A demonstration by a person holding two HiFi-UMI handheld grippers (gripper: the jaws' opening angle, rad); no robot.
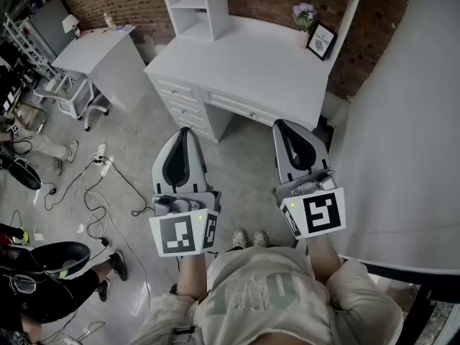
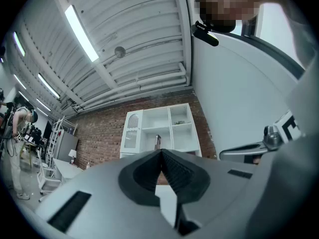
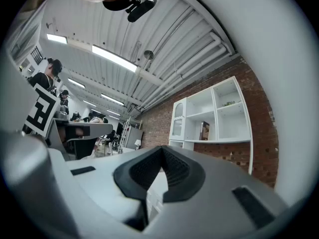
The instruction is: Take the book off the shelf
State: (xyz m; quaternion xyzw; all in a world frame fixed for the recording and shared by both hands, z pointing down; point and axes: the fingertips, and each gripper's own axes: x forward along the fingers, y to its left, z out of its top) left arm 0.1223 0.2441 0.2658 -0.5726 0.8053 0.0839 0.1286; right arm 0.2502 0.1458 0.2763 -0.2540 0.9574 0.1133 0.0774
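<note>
At the left we see a small white side table [image 1: 108, 52] and loose cables [image 1: 93, 175] on the concrete floor. Our left gripper [image 1: 184, 134] hangs above the floor in front of the white desk [image 1: 244, 67], its 2 jaws pressed together with nothing between them. Our right gripper [image 1: 282, 126] sits beside it, near the desk's right end, with its jaws likewise closed and empty. At the desk's back right stand a pot of purple flowers [image 1: 304, 14] and a framed picture [image 1: 321, 40]. The book [image 3: 204, 130] stands upright in the lower middle compartment of the white shelf unit [image 3: 227, 141] against the brick wall, well apart from both grippers.
</note>
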